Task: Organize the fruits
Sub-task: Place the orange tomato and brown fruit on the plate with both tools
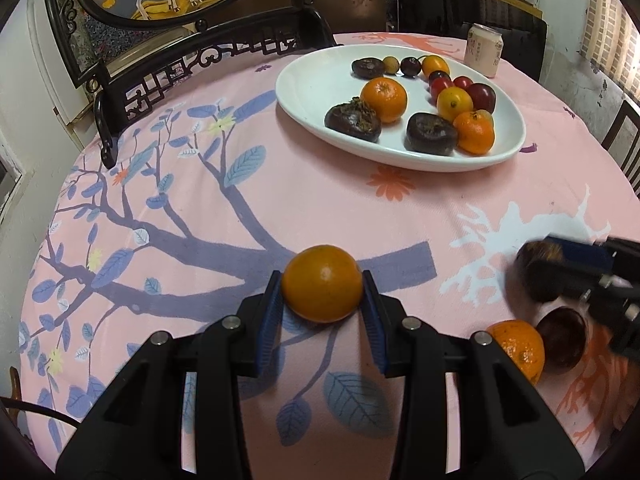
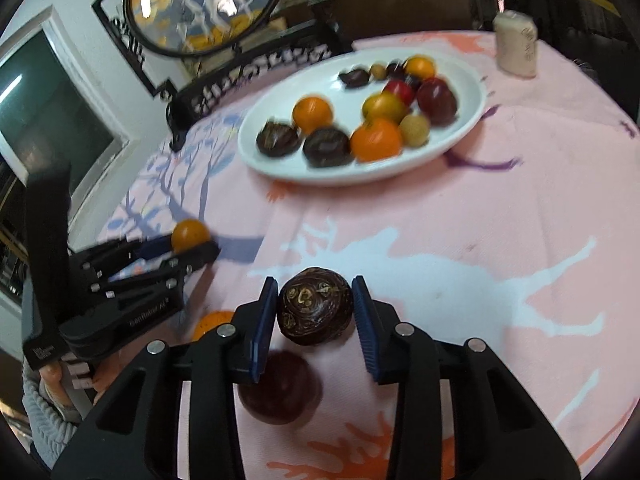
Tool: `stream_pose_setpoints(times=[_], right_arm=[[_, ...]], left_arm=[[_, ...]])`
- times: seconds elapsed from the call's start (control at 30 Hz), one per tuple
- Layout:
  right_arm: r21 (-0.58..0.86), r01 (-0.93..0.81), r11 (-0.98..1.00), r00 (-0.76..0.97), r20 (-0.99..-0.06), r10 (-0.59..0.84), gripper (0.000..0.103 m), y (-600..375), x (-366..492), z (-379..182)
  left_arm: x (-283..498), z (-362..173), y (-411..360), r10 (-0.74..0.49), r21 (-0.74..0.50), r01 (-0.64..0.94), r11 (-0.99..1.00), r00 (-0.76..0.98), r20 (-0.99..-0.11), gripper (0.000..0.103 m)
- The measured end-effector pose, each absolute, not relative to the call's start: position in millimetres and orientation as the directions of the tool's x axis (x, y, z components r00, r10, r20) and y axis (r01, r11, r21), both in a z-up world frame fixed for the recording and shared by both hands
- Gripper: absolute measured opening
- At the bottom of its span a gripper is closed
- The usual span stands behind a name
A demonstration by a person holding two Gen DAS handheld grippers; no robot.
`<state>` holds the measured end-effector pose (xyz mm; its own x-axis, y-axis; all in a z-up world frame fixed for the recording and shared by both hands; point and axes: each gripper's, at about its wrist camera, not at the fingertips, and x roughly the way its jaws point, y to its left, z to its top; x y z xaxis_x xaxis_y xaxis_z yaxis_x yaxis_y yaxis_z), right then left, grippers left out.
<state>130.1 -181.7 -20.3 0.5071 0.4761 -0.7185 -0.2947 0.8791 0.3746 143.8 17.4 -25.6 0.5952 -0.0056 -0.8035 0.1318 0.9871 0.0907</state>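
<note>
Now both loaded for plate (image 1: pixel 304 80): L gripper (image 1: pixel 322 286) clamping orange (image 1: pixel 322 283), R gripper (image 2: pixel 315 306) around dark fruit (image 2: pixel 315 306), grip unclear.

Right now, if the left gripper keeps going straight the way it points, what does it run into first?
Probably the white plate of fruit. The left gripper, shut on an orange fruit, has only bare pink tablecloth ahead before it. Height is unclear, so it might pass above.
</note>
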Motion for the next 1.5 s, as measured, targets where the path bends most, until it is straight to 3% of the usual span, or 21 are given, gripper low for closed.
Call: stream_pose_setpoints(times=[0.27, 0.47, 0.7, 0.77, 0.8, 0.83, 1.33, 1.5], right_arm=[[0.374, -0.244, 0.895, 0.620, -0.650, 0.441, 0.038, -208.9, 133.4, 5.4], [0.378, -0.211, 0.901, 0.676, -0.610, 0.414, 0.038, -212.4, 182.0, 33.6], [0.276, -0.256, 0.927, 0.682, -0.628, 0.375, 0.038, -172.4, 238.4, 26.2], [0.266, -0.271, 0.925, 0.691, -0.615, 0.380, 0.039, -165.8, 245.0, 24.8], [0.262, -0.275, 0.925, 0.696, -0.609, 0.380, 0.039, -163.5, 246.9, 22.8], [0.265, -0.279, 0.923, 0.692, -0.611, 0.384, 0.039, -162.9, 248.2, 21.2], [0.376, -0.235, 0.896, 0.689, -0.586, 0.426, 0.041, -205.2, 192.8, 29.6], [0.427, -0.214, 0.878, 0.682, -0.579, 0.448, 0.041, -222.8, 159.3, 19.7]], left_arm=[[159.3, -0.1, 20.9, -0.065, 0.015, 0.125, 0.992, 0.614, -0.787, 0.039], [225.8, 40.2, 12.2, -0.063, -0.002, 0.092, 0.996, 0.667, -0.743, 0.039], [290.1, 20.9, 8.6, -0.049, -0.018, 0.055, 0.998, 0.644, -0.764, 0.039], [296.2, 15.3, 12.7, -0.063, -0.040, 0.050, 0.998, 0.639, -0.766, 0.041], [297.0, 13.3, 14.3, -0.063, -0.041, 0.048, 0.998, 0.640, -0.766, 0.052], [296.8, 12.3, 15.1, -0.065, -0.039, 0.054, 0.998, 0.641, -0.765, 0.062], [227.8, 28.1, 22.4, -0.071, -0.031, 0.070, 0.997, 0.677, -0.733, 0.065], [176.3, 21.2, 28.3, 0.002, 0.030, 0.029, 0.999, 0.695, -0.719, 0.065]])
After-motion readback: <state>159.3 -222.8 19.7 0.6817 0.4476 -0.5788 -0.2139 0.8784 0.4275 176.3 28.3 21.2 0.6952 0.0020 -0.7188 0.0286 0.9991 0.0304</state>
